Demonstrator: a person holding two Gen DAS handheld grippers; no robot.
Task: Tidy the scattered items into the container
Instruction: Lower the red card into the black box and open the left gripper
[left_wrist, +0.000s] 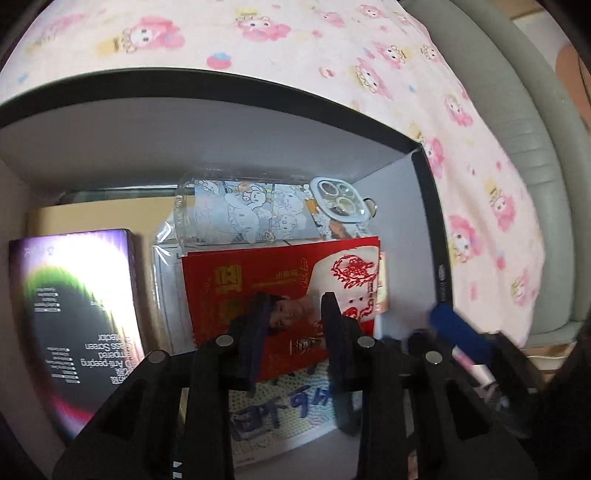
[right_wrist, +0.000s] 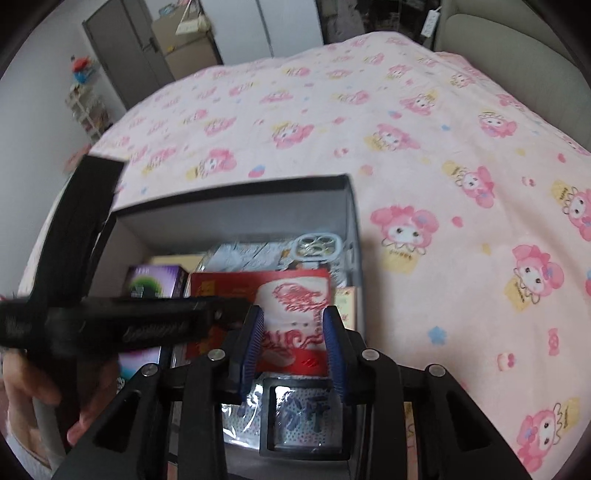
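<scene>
A black-rimmed box (left_wrist: 428, 206) on the bed holds a red packet (left_wrist: 288, 280), phone case (left_wrist: 266, 214) and purple carton (left_wrist: 74, 314).

I count one open box (right_wrist: 236, 195) on the bedspread, and inside it one red packet (left_wrist: 284, 280), one purple screen-protector box (left_wrist: 74, 317), one clear cartoon phone case (left_wrist: 266, 210) and one dotted blue-lettered pack (left_wrist: 280, 406). Two grippers — left (left_wrist: 295, 332), right (right_wrist: 293, 343) — and I make out one hand (right_wrist: 33, 387).
</scene>
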